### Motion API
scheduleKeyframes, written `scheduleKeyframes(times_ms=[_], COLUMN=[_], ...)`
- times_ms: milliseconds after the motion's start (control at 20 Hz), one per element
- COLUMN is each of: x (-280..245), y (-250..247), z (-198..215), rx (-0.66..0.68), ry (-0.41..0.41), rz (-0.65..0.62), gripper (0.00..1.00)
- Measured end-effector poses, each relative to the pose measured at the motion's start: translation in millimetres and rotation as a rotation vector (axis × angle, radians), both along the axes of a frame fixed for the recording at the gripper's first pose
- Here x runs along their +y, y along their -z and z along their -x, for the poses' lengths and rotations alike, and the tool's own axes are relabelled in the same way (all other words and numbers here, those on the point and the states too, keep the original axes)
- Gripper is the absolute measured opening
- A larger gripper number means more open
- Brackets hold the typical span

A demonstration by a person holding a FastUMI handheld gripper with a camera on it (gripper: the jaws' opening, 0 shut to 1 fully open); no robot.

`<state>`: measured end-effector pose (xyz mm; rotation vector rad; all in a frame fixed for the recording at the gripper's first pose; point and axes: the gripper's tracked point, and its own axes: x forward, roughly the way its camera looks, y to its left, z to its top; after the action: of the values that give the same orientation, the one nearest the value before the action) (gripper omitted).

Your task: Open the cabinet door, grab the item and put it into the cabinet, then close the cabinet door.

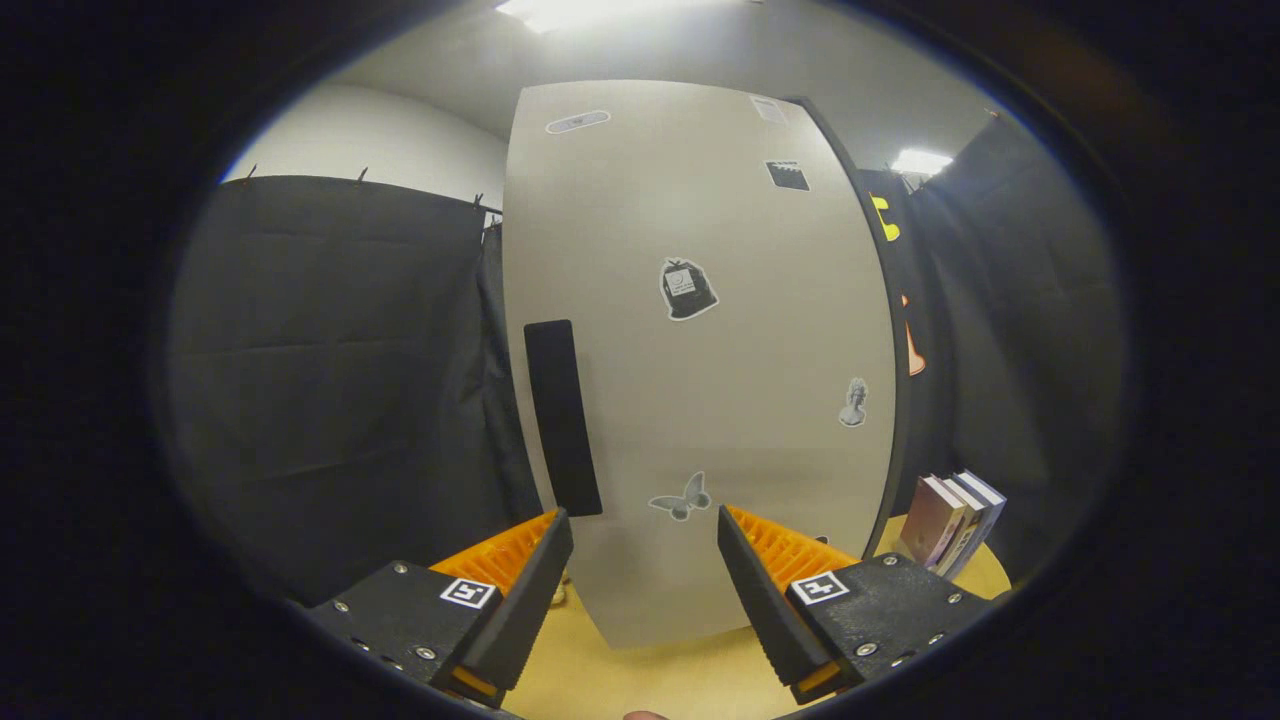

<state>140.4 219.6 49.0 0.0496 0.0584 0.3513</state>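
Facing a tall pale cabinet door (pixel 700 380), the gripper (pixel 645 535) hangs with its two fingers spread apart and nothing held between them. The door stands shut just ahead of the fingertips, its lower edge meeting the wooden bench (pixel 650 680) between the fingers. A long dark handle (pixel 562 416) runs upright near the door's edge, just above and beyond the fingertip on that side.

Several stickers dot the door. A dark bag-shaped sticker (pixel 687 289) sits near the middle and carries a pale patch of writing too small to read. A butterfly sticker (pixel 681 498) lies low on the door, between and just beyond the fingertips. A small bust sticker (pixel 853 403) sits toward the far edge from the handle, a dark square sticker (pixel 787 175) higher up on that side, and an oval sticker (pixel 577 122) near the top above the handle; any lettering on these cannot be made out.

Beside the cabinet, beyond the finger away from the handle, a few books (pixel 955 520) stand together on the bench, leaning a little, spines outward; their titles are not legible. Each finger base bears a small square marker tag (pixel 469 592).
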Motion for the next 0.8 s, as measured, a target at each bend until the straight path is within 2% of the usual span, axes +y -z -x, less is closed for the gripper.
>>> scheduleKeyframes(times_ms=[400,800], x=[-23.9,-16.1], y=[11.2,13.4], z=[-19.7,-28.3], rx=[0.021,0.013], ry=[0.132,0.111], rz=[0.029,0.047], gripper=[0.91,0.91])
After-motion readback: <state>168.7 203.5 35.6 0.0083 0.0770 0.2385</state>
